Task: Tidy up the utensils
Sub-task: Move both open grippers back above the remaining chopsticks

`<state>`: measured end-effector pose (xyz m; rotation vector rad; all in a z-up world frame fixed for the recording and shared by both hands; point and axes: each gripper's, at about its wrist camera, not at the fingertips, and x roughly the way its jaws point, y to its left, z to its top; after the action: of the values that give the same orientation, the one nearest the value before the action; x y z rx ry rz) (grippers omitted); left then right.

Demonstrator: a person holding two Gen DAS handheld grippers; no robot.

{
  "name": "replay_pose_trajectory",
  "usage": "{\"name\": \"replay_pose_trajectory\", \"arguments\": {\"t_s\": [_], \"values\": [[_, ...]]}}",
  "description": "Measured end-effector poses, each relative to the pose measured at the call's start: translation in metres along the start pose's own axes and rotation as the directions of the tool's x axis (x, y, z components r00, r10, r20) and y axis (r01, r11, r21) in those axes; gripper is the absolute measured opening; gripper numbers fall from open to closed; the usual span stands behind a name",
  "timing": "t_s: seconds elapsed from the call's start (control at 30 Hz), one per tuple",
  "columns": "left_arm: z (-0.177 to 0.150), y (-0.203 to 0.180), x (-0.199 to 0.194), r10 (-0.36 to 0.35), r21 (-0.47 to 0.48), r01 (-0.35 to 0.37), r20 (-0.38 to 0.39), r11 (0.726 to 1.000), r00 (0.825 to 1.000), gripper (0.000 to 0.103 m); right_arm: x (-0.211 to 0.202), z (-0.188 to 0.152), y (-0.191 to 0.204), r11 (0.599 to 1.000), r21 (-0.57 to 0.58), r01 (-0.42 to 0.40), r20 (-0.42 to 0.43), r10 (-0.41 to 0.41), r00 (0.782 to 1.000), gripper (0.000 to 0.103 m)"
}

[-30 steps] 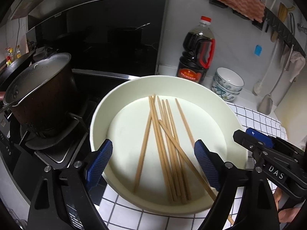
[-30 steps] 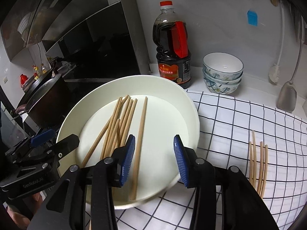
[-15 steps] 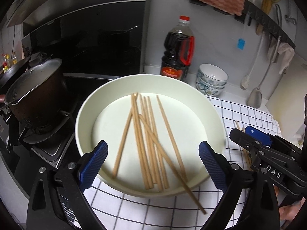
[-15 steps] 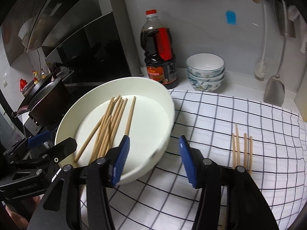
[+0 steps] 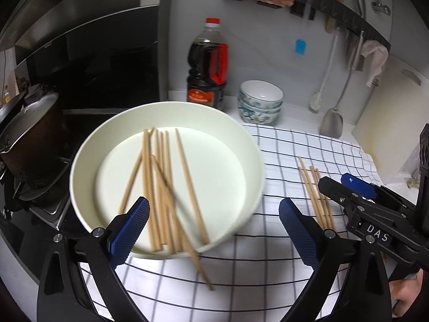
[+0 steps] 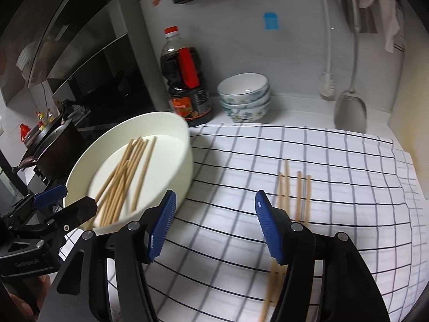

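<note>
Chopsticks [image 5: 163,185] are seen fanned in a white basin [image 5: 80,166], one tip jutting over its near rim onto the checked cloth [image 5: 281,161]. Only the right wrist view shows four more chopsticks [image 6: 295,196] lying whole on the cloth. The left gripper [image 5: 214,230] is spread wide, empty. The right gripper [image 6: 215,228] has just been opening, with nothing between its jaws.

the basin [image 5: 80,166] is cream white, the chopsticks [image 5: 161,187] in it pale tan wood. the cloth [image 6: 308,201] is white with a black grid. the bottle [image 5: 207,64] is dark brown with a red cap and label. the bowls [image 6: 242,96] are white with blue-green flowers.
</note>
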<state>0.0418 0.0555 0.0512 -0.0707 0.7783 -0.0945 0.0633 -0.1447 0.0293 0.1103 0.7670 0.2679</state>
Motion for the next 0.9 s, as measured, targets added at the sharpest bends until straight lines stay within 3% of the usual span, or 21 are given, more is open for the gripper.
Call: {"name": "replay_pose_trajectory", "arguments": {"t_s": [0.4, 0.67, 0.9], "values": [[-0.007, -0.051, 0.009, -0.034, 0.052, 0.035, -0.022, 0.998, 0.999, 0.095, -0.01, -0.014, -0.06, 0.995, 0.074, 0.06, -0.003, -0.06, 0.998, 0.061], [-0.018, -0.077, 0.019, -0.05, 0.092, 0.054, -0.044, 0.994, 0.998, 0.095, 0.002, -0.033, -0.105, 0.983, 0.126, 0.133, -0.083, -0.123, 0.989, 0.061], [-0.025, -0.09, 0.034, -0.029, 0.114, 0.036, -0.06, 0.993, 0.998, 0.095, 0.022, -0.049, -0.117, 0.981, 0.101, 0.165, -0.145, -0.15, 0.978, 0.061]]}}
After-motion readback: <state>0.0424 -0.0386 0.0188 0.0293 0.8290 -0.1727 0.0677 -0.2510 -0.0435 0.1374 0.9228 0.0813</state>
